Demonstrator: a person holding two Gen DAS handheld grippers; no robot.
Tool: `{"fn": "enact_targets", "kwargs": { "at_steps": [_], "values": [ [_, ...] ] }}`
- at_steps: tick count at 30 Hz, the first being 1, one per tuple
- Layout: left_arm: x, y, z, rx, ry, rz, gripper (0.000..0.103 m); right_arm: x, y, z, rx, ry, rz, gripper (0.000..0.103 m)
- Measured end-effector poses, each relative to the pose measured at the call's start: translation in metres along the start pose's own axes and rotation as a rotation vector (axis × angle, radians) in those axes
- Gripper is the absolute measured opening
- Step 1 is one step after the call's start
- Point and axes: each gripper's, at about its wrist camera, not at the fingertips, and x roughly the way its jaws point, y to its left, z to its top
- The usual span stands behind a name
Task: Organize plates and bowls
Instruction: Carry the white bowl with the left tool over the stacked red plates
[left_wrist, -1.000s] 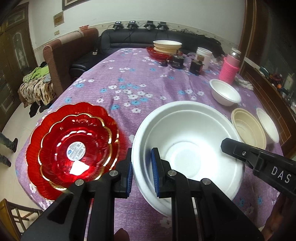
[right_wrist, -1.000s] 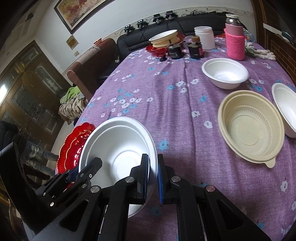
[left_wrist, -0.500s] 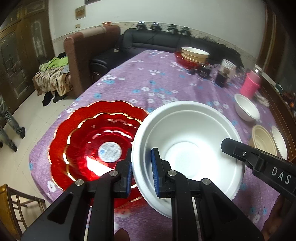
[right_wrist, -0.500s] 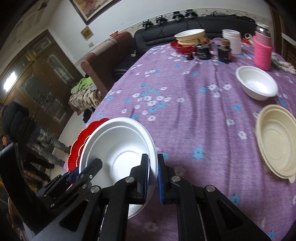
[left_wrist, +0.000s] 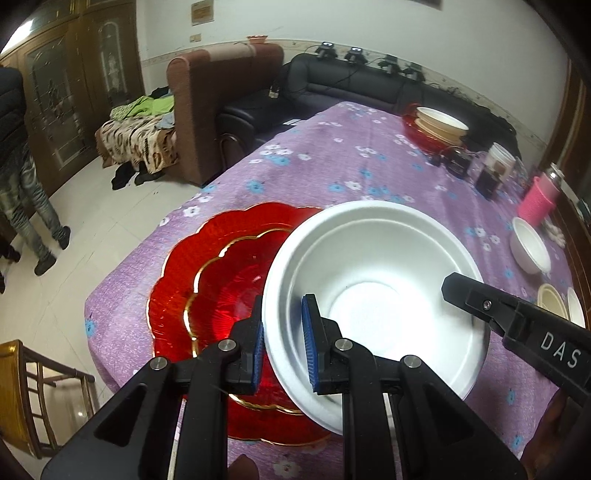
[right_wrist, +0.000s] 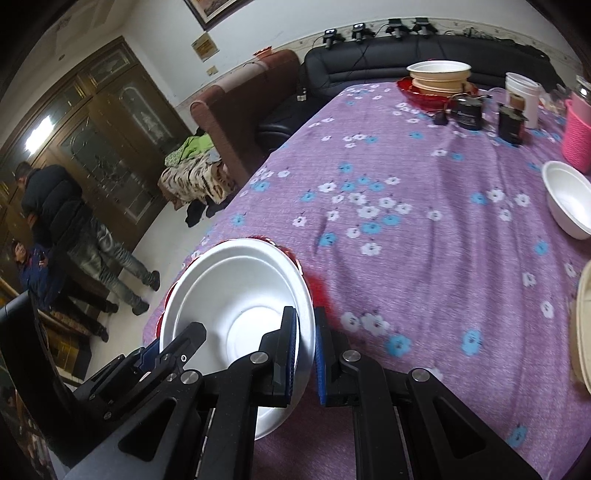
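Two claws clamped on round, smooth white bowl's rim, above scalloped red plate.

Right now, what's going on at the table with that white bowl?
A person holds the large white bowl by its rim with both tools: the left gripper pinches the near-left rim, the right gripper the opposite side. The bowl is partly above the red scalloped plates near the table edge. Other bowls sit farther along the purple tablecloth.
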Motion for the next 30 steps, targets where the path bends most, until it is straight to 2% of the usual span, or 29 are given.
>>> {"fn": "enact_targets", "kwargs": {
  "at_steps": [15,30],
  "values": [
    [0.019,0.03,0.001,-0.06,0.034,0.045,0.016,0.041,0.024,0.007,-0.043,0.064,0.014,0.009],
    [0.031,0.037,-0.002,-0.066,0.062,0.069,0.016,0.065,0.029,0.006,-0.051,0.102,0.016,0.009]
  ]
}}
